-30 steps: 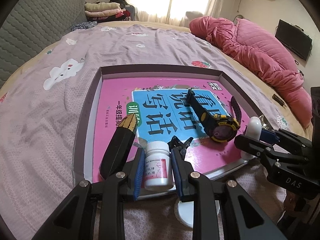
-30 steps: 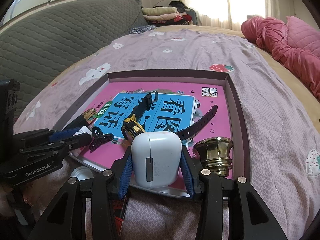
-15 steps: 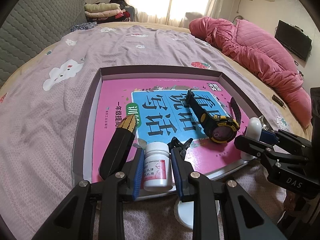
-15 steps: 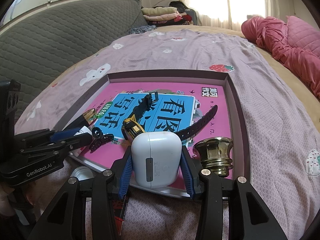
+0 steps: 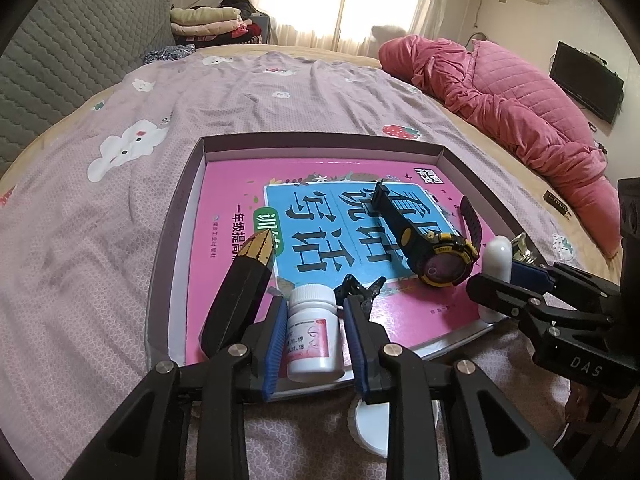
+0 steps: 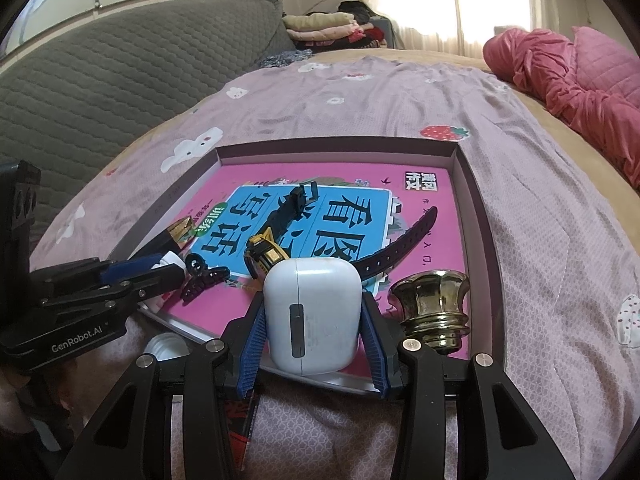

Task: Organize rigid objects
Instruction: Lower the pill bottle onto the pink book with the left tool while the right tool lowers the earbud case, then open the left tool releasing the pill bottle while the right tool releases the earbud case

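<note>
A shallow box (image 5: pixel 320 145) on the bed holds a pink book, a black and yellow watch (image 5: pixel 434 252), a black hair clip (image 6: pixel 202 276), a black and gold case (image 5: pixel 240 288) and a brass knob (image 6: pixel 434 306). My left gripper (image 5: pixel 314 334) is shut on a white pill bottle (image 5: pixel 312 332) standing at the box's near edge. My right gripper (image 6: pixel 314 322) is shut on a white earbuds case (image 6: pixel 312 312) at the near right part of the box, beside the knob. The right gripper also shows in the left wrist view (image 5: pixel 516 284).
A white round lid (image 5: pixel 374 426) lies on the bedspread just outside the box's near edge. A pink quilt (image 5: pixel 500 92) is heaped at the far right. A grey padded headboard (image 6: pixel 100 80) runs along the left. Folded clothes (image 5: pixel 208 24) are stacked at the back.
The pill bottle and my left gripper have shifted slightly toward the near edge of the box. The right gripper with the earbuds case has hardly moved.
</note>
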Demonstrator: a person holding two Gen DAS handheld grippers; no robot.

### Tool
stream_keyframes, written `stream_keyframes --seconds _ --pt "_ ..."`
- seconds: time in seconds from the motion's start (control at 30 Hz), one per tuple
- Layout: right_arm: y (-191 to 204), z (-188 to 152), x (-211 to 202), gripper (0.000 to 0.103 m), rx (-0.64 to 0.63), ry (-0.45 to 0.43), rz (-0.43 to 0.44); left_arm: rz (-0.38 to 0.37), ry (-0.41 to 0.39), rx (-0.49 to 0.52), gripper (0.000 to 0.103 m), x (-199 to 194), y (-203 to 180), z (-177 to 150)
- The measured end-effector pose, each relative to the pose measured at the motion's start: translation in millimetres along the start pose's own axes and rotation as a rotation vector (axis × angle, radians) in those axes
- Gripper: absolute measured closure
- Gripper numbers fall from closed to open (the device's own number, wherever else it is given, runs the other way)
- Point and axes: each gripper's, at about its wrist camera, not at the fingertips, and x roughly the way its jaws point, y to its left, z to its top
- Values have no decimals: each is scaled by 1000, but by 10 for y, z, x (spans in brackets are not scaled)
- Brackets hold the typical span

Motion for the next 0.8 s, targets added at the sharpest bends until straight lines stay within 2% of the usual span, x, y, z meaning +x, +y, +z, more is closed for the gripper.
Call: stream_keyframes --seconds 0.33,0.5,0.8 --pt "13 -6 -2 56 3 -2 9 -9 -14 -10 72 -52 15 15" --pt "42 -16 -67 56 -15 -16 5 -20 -29 -11 58 -124 7 14" --pt "101 -40 -213 56 -60 -46 -12 -22 -46 16 58 -252 -54 -21"
